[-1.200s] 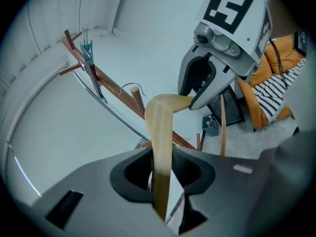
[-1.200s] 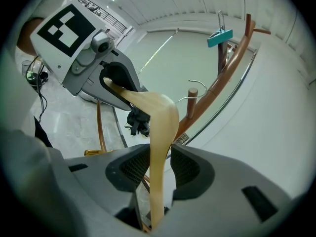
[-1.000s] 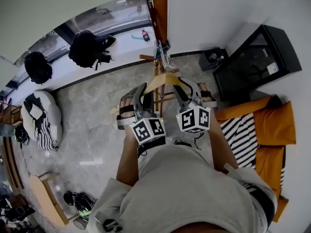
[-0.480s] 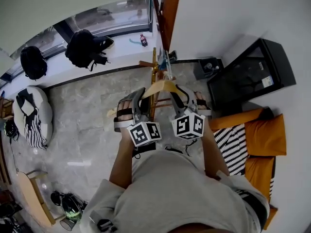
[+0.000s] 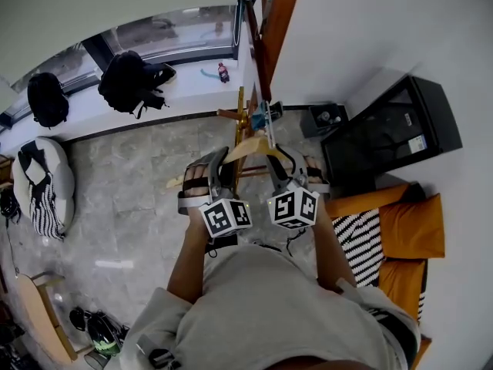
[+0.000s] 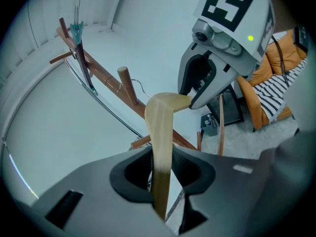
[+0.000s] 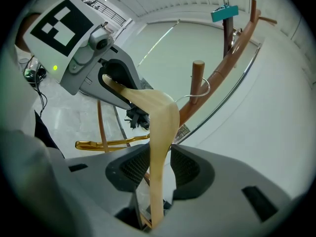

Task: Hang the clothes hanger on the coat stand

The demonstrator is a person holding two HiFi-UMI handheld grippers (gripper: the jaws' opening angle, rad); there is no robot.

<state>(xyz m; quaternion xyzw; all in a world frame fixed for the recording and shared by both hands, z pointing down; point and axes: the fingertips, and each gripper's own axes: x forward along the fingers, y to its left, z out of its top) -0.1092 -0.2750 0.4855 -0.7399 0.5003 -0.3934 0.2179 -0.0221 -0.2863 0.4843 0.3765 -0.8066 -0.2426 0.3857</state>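
The left gripper (image 6: 162,171) has its jaws closed partway on one arm of the hanger (image 6: 160,127). The right gripper (image 7: 159,169) pinches the other arm the same way (a two-handed carry). Just beyond the fingertips, the wire hook (image 7: 201,93) sits close beside an upright peg (image 7: 197,78) of the coat stand (image 6: 106,80), not visibly over it. The pick-up looks done. Hooking the peg and letting go are left.

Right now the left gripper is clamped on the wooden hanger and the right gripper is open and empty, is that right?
Not quite. The right gripper is not empty: the right gripper view shows its jaws closed on the other arm of the wooden hanger. The left gripper is clamped on the hanger, as you said.
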